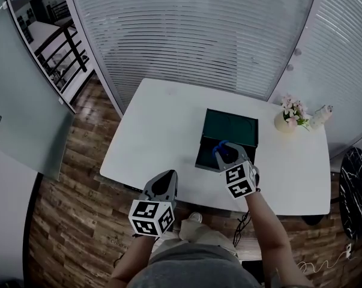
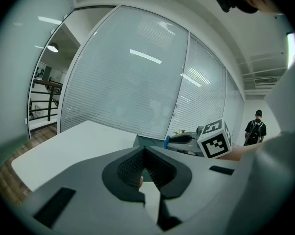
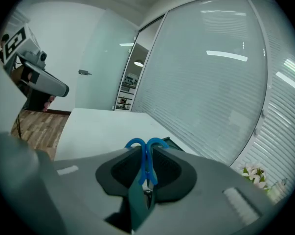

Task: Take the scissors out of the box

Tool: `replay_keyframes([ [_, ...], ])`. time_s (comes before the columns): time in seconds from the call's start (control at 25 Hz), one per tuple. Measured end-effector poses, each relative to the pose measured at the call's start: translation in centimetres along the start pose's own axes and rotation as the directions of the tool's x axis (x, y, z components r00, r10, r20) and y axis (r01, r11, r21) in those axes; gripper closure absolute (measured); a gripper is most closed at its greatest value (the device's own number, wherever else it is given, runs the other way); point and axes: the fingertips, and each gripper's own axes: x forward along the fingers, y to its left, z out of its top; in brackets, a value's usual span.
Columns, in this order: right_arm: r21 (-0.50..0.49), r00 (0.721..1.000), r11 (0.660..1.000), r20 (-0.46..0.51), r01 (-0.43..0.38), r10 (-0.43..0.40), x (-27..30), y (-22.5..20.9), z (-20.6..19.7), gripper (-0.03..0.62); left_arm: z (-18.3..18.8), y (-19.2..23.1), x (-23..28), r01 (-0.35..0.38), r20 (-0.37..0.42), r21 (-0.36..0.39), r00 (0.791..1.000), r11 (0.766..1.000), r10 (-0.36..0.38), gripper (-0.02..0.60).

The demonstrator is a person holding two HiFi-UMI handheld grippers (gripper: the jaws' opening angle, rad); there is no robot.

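Observation:
The dark green box (image 1: 206, 156) stands open on the white table (image 1: 156, 131), its lid (image 1: 230, 126) lying just behind it. My right gripper (image 1: 226, 152) hovers over the box's near right part, shut on the scissors (image 1: 217, 151). In the right gripper view the blue handles (image 3: 147, 146) stick out past the jaws (image 3: 147, 155), which clamp the scissors upright. My left gripper (image 1: 164, 177) hangs over the table's front edge, left of the box, jaws together with nothing in them (image 2: 145, 152). The left gripper view shows the right gripper (image 2: 179, 139) and the scissors' blue handle (image 2: 167, 142) above the box (image 2: 146, 141).
A vase of pink flowers (image 1: 287, 120) and a small white figure (image 1: 320, 116) sit at the table's far right corner. Blind-covered glass walls close in the back. A black round table (image 1: 356, 191) stands to the right. A person (image 2: 256, 126) stands far off.

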Motion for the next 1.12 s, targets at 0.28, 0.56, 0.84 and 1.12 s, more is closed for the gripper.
replay_keyframes([
  [0.28,0.051,0.986,0.994,0.136,0.093,-0.099,-5.5,2.3,3.7,0.511,-0.3,-1.1,-3.7,0.012,0.028,0.016,1.0,1.0,-0.013,0.577],
  [0.56,0.099,0.969,0.988,0.204,0.122,-0.14,-10.8,5.9,5.2,0.511,-2.2,-2.4,-7.5,0.029,0.034,0.028,0.999,0.999,-0.03,0.577],
  [0.84,0.133,0.955,0.981,0.244,0.142,-0.171,-16.0,9.5,5.6,0.511,-3.2,-3.9,-11.3,0.036,0.06,0.029,0.997,0.999,-0.038,0.577],
  [1.12,0.157,0.948,0.979,0.271,0.13,-0.169,-20.5,13.2,5.1,0.511,-4.1,-5.0,-14.7,0.024,0.098,0.015,0.995,1.0,-0.025,0.577],
])
